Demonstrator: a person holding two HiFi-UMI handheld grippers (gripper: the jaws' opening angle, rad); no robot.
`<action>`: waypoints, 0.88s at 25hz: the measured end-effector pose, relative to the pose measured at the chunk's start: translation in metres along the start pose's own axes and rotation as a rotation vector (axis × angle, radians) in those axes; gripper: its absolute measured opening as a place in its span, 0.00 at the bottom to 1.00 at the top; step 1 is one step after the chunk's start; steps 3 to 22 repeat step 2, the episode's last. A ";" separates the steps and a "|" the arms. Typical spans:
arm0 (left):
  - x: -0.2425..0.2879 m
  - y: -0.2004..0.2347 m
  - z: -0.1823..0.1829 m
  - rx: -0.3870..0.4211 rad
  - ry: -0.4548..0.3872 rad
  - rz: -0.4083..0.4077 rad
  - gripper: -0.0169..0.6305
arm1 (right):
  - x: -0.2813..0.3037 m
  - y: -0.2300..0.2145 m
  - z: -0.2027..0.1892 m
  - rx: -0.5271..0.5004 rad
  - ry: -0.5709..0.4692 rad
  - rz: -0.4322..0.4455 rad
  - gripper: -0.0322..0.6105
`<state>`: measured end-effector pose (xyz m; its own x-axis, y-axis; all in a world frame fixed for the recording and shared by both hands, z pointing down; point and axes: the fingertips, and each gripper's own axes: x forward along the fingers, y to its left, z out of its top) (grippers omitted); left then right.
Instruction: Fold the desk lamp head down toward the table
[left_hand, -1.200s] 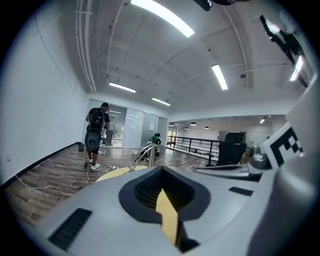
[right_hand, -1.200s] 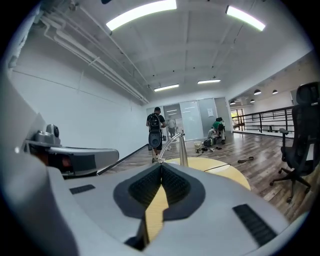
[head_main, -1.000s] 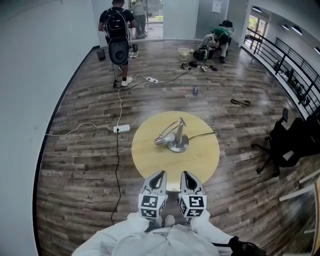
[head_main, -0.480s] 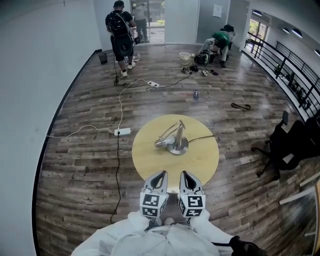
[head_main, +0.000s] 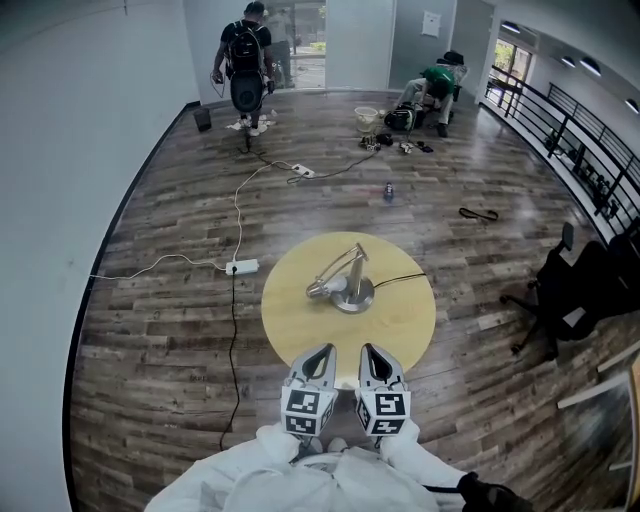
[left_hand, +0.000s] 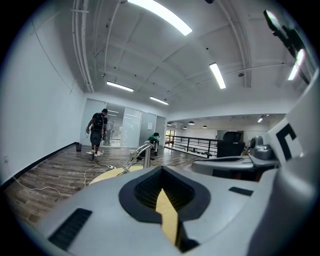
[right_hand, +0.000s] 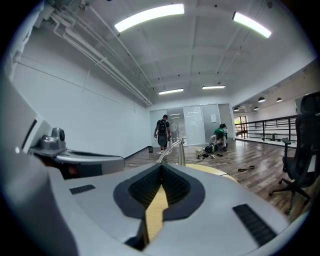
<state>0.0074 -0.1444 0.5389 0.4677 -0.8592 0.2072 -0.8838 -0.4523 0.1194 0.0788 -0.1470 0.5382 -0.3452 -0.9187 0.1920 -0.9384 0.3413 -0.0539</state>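
Down by my chest, I'm holding left claw (head_main: 318, 352) and right claw (head_main: 370, 352) pinched together, gripping nothing. Farther out, the desk lamp (head_main: 348, 272) is sitting on the bench (head_main: 400, 325), head (head_main: 317, 289) drooping low. Shoving it with closed tips risks skidding the base (head_main: 354, 296).

Desk lamp (head_main: 345, 280) on table (head_main: 300, 322), left gripper (head_main: 321, 351) beside right gripper (head_main: 369, 350) at its near edge, chair (head_main: 580, 290) right

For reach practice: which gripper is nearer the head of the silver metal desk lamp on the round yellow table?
Left. The left gripper lies almost straight in line with the lamp head, short of it; the right gripper sits off to the side, facing its base.
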 end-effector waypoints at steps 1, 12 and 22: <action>-0.001 0.000 0.000 -0.004 0.002 0.000 0.03 | 0.000 0.000 0.000 0.000 0.001 0.001 0.07; -0.001 0.000 -0.001 -0.009 0.003 0.000 0.03 | -0.001 0.001 0.000 -0.001 0.002 0.001 0.07; -0.001 0.000 -0.001 -0.009 0.003 0.000 0.03 | -0.001 0.001 0.000 -0.001 0.002 0.001 0.07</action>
